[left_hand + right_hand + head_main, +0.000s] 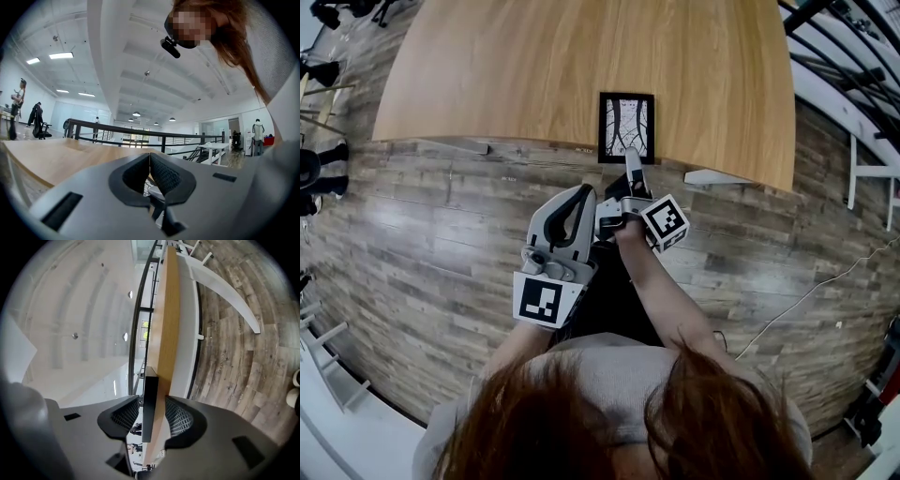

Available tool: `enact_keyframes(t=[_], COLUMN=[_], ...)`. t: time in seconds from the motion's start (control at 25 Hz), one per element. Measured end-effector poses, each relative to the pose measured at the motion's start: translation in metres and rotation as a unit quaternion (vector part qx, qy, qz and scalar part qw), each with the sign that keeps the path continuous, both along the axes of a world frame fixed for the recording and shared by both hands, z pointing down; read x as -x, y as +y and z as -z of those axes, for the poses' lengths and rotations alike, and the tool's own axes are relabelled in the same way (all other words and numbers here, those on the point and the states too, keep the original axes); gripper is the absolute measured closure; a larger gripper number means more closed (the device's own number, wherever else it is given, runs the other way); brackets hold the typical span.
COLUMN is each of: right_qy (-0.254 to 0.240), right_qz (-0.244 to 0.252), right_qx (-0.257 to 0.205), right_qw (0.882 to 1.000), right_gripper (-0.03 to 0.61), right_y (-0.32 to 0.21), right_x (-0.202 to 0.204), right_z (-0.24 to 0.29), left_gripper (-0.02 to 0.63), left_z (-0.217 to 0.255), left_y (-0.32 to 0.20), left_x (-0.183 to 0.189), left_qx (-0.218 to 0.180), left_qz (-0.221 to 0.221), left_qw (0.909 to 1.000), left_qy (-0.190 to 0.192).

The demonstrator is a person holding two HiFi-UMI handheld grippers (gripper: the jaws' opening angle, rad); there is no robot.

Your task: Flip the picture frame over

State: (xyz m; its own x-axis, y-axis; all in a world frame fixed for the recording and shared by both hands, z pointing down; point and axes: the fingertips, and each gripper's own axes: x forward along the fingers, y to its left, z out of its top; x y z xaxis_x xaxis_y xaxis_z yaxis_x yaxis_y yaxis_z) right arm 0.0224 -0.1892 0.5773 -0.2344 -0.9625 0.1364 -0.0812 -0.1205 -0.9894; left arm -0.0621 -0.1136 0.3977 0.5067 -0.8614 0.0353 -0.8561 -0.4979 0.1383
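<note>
The picture frame (626,126) lies flat at the near edge of the counter (534,66). Our right gripper (152,414) has its fingers wide around the frame's rim, not pressing. Our left gripper (150,171) is closed and empty. We judge the frame light, stiff and perhaps glazed, so we grip it by the rim.

Carried, on a light wooden table (534,66) over grey plank floor (422,244), one black picture frame (626,127) lying flat, picture side up, at the near edge.
</note>
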Motion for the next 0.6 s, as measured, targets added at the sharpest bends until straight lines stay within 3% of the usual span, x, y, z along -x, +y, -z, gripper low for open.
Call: enact_keyframes(t=[0.28,0.4,0.6], right_qy=[-0.028,-0.038,-0.059], right_qz=[-0.009,-0.015,-0.031], right_qx=[0.004,0.006,0.013], right_qw=[1.0,0.999,0.998], right_gripper=[0.431,0.485,0.489], right_y=[0.002,0.003,0.008], right_x=[0.0,0.001,-0.003], right_z=[-0.002,0.002,0.008], left_gripper=[0.606,0.606,0.606], left_z=[0.0,0.003,0.002], left_y=[-0.002,-0.003,-0.001], left_x=[0.004,0.003,0.004], left_qx=[0.005,-0.002,0.009], left_qz=[0.0,-0.006,-0.004], left_qw=[1.0,1.0,1.0], left_qy=[-0.002,0.0,0.0])
